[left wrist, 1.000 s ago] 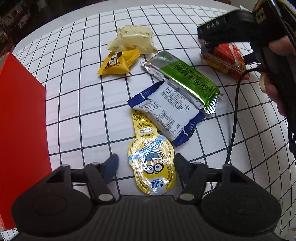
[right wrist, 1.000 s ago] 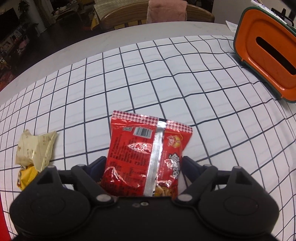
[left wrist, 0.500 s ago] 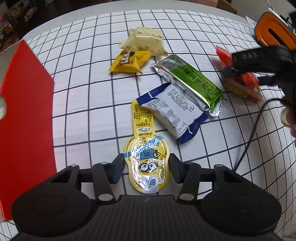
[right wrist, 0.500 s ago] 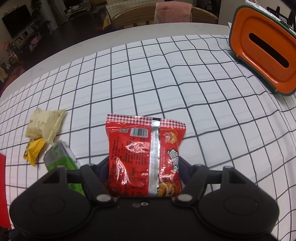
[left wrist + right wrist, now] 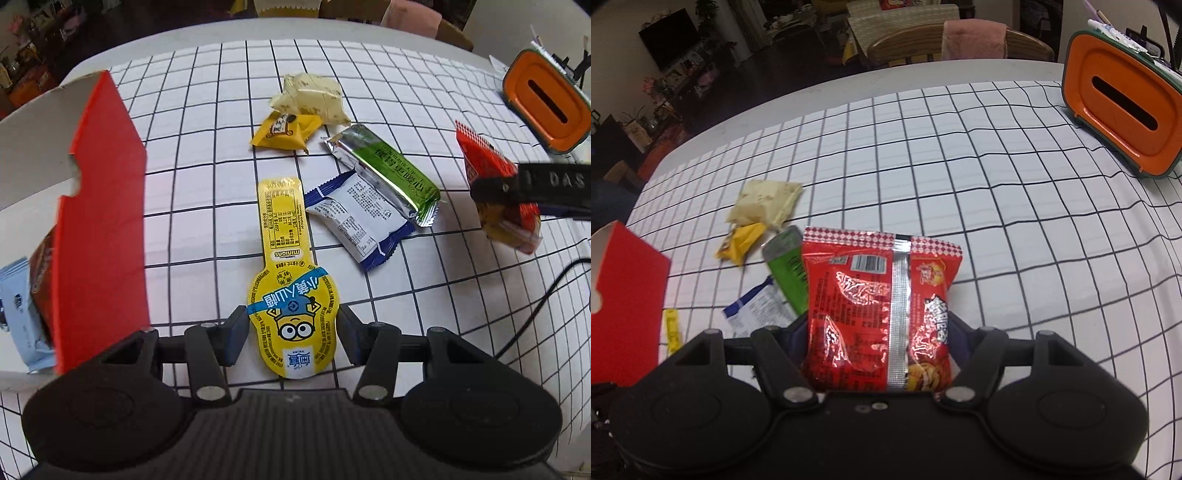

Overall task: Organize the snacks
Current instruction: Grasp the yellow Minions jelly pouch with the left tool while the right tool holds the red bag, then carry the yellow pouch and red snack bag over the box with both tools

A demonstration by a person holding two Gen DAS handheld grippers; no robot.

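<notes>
Left gripper [image 5: 291, 332]: closed a little further within the last second, then steady; clamped on the round end of the yellow cartoon packet [image 5: 290, 284], one finger on each edge.
Yellow cartoon packet: long tab pointing away from the camera, over the checked cloth [image 5: 406, 92]; hard to tell whether fully clear of it.
Right gripper [image 5: 877, 347]: also closed further, then steady; pressed on both sides of the red snack bag [image 5: 877, 310], silver seam facing the camera.
Red snack bag: held above the cloth; seen from the left camera at the right edge [image 5: 496, 192], pinched in black fingers.
Red box [image 5: 99, 221]: stood at the left with a flap raised; a light blue packet [image 5: 18, 314] and a dark red one inside.
Loose on the cloth: blue-and-white packet [image 5: 360, 218], its far end tucked under the green bar [image 5: 384, 166]; yellow triangular packet [image 5: 286, 131] touching the cream packet [image 5: 310, 98] behind it.
Orange container [image 5: 1123, 107]: far right, well apart from the snacks.
Cable [image 5: 535, 310]: trailed across the cloth at the right.
</notes>
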